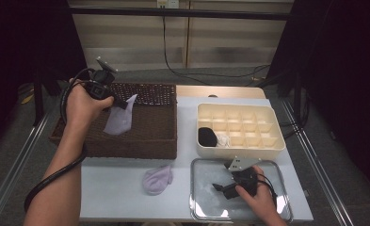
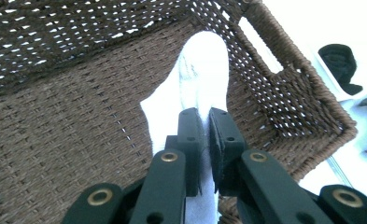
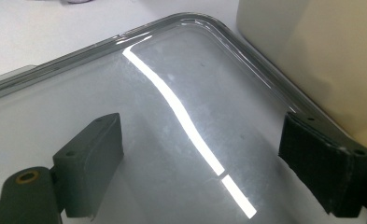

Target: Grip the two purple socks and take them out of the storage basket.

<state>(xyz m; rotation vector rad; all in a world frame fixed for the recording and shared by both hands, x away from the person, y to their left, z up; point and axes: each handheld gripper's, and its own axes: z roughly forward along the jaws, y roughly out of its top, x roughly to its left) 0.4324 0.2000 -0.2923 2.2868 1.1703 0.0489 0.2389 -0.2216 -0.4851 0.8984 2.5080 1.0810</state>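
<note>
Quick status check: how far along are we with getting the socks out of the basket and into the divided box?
Done: a black rolled sock and a white one sit in the divider box. In hand: the left gripper is shut on a pale sock, held above the wicker basket. Left: that sock, plus the lavender sock on the table. The right gripper rests open over the clear tray.

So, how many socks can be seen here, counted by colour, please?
Pale purple socks: 2, one held by the left gripper over the basket, one lying on the table.
Black socks: 1, in the divided box.
White socks: 1, beside the black one.
Total: 4
</note>
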